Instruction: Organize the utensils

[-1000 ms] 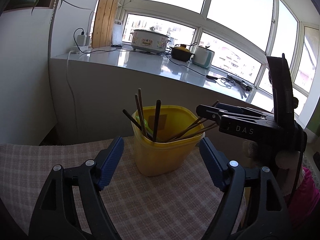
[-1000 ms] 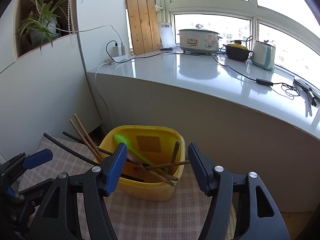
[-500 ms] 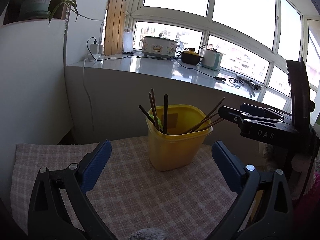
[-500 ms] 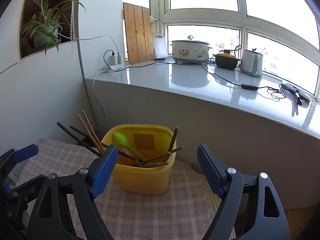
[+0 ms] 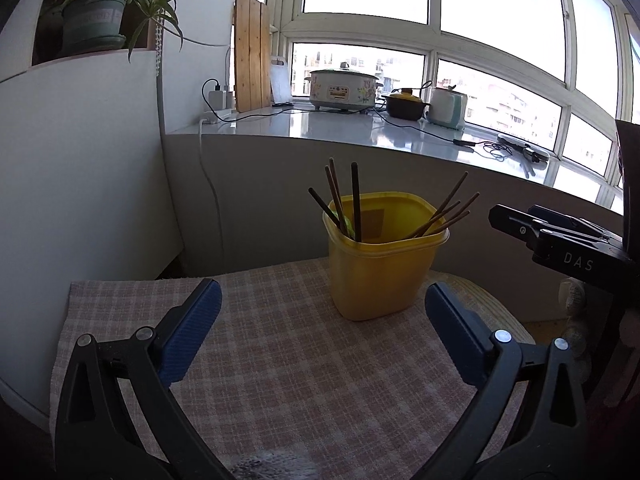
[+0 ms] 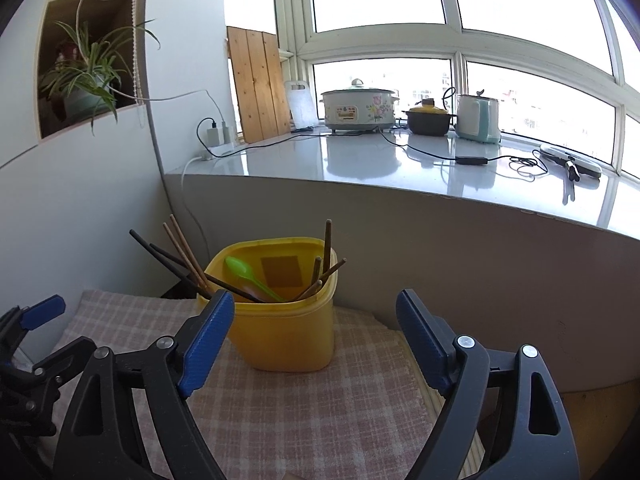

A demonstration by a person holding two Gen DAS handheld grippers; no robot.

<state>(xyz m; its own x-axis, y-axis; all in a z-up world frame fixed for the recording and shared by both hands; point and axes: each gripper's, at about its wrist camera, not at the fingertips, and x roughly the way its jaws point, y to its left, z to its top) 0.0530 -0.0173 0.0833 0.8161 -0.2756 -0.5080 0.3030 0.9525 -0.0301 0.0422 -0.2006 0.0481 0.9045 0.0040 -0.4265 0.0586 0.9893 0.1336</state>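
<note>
Big window (image 5: 496,52) w/ a long white sill (image 6: 400,160) runs well beyond both tongs. On the sill, far ahead: wooden board (image 6: 258,84) leaning upright, flowered cooker (image 6: 358,110), dark pot w/ yellow lid (image 6: 430,120), pale green kettle (image 6: 478,118), cables. Potted plant (image 5: 94,20) sits in a wall niche, up & left of the left tongs.

Bench (image 5: 288,380) under both tongs carries a pink checked cloth. Left tongs (image 5: 322,312): wide apart, nothing between the blue pads; jaws have just been opening. Right tongs (image 6: 314,332): also apart & empty, a bit narrower; jaws likewise just been opening. In the left wrist view the right tongs show at the right edge, black w/ "DAS" lettering.

Yellow tub (image 6: 276,312) stands upright on the cloth, just ahead of both tongs, not touched by either. From the left tongs it's ahead & slightly right of centre; from the right tongs it's ahead, nearer the left pad, which overlaps its rim in view.

Inside the tub: dark & brown chopsticks (image 5: 354,204), some leaning left over the rim, others leaning right. Green spoon (image 6: 248,274) lies slanted in the tub, bowl end up, seen clearly from the right tongs; only a sliver from the left.
</note>
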